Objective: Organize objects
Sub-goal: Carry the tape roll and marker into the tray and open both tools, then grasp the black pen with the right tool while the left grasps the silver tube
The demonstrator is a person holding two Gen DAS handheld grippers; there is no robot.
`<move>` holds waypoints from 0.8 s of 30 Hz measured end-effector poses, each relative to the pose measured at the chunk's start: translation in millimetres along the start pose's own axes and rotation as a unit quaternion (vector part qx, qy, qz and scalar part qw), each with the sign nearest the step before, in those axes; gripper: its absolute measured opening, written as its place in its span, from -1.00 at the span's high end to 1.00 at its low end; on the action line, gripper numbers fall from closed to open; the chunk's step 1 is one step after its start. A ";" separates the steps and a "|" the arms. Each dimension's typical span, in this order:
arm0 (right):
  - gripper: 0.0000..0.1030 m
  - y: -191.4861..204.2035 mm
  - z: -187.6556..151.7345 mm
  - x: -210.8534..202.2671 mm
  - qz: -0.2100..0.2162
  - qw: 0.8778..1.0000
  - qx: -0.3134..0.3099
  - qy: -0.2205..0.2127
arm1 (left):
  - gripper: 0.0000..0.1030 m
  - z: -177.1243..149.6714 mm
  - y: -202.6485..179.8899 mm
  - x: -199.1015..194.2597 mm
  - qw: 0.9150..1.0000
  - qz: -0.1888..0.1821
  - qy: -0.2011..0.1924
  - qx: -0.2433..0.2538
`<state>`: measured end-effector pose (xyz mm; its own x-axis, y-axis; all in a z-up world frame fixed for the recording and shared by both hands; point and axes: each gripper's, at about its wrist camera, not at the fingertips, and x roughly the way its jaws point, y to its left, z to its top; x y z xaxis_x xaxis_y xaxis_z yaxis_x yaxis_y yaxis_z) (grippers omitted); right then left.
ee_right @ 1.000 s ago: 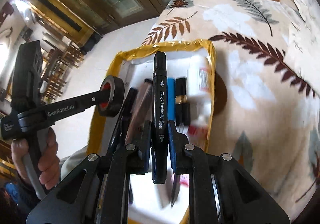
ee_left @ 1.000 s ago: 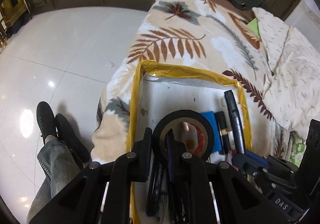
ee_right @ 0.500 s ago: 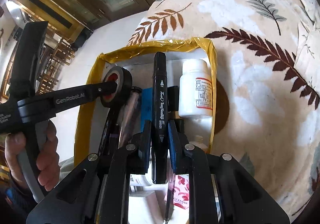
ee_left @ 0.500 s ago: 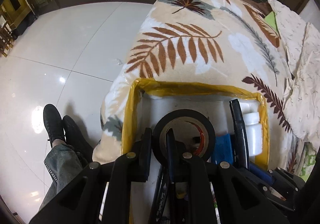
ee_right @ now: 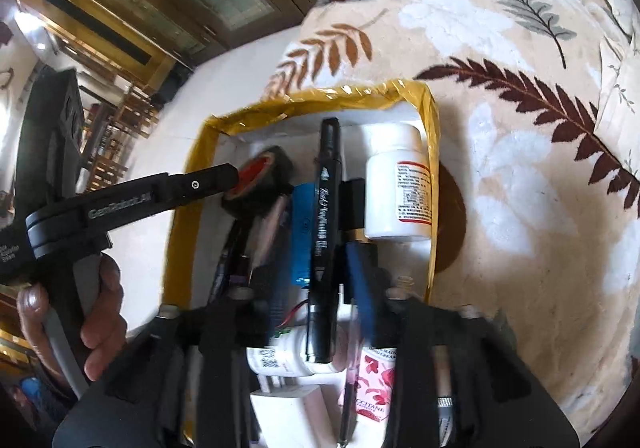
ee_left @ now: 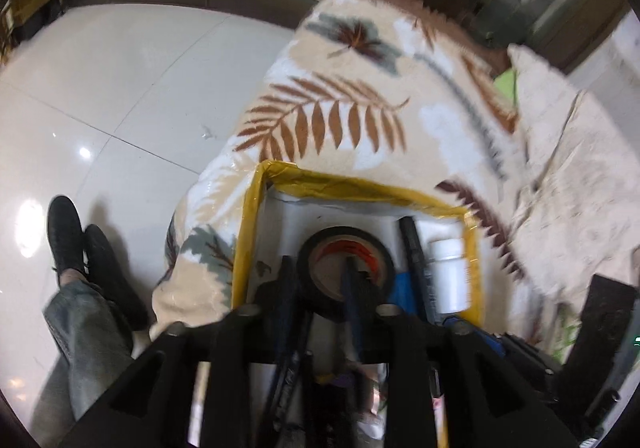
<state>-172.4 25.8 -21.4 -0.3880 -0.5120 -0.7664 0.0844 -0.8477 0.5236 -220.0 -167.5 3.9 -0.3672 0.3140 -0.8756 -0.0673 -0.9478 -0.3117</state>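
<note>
My left claw (ee_left: 320, 274) pinches the tape roll (ee_left: 340, 234) above the box (ee_right: 192, 183) for stowing; my right claw (ee_right: 316, 272) stands apart, freeing the marker (ee_right: 326, 183).

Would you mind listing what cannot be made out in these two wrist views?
- Right wrist: whether the right gripper grips the black marker; motion blur.
- Right wrist: white bottle label; too small.
- Left wrist: tray contents nearest the camera; left gripper, shut on the tape roll, hides them.

The yellow-edged box (ee_right: 431, 135) is crowded — bottle (ee_right: 398, 183), marker (ee_right: 325, 215), tape roll (ee_right: 260, 183) (held) — bare floor only at its far end.
</note>
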 end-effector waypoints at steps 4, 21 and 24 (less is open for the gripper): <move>0.09 1.1 -6.2 -23.6 0.011 1.000 -0.004 -0.020 | -0.27 -19.7 -6.5 -32.3 0.999 -0.016 -0.043 -0.018; 0.09 -67.6 -144.6 -101.0 -0.020 0.999 0.027 0.000 | -0.27 -152.0 -74.0 -42.6 0.991 -0.083 -0.100 0.030; 0.15 -54.2 -157.8 -92.9 -0.043 0.999 -0.017 0.019 | -0.27 -153.0 -72.8 -35.6 0.993 -0.082 -0.077 0.029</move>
<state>3.9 97.5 -37.3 -0.3604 -0.4411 -0.8219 0.0835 -0.8929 0.4425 -60.1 -101.3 1.4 -0.4847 0.4572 -0.7457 -0.1907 -0.8873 -0.4200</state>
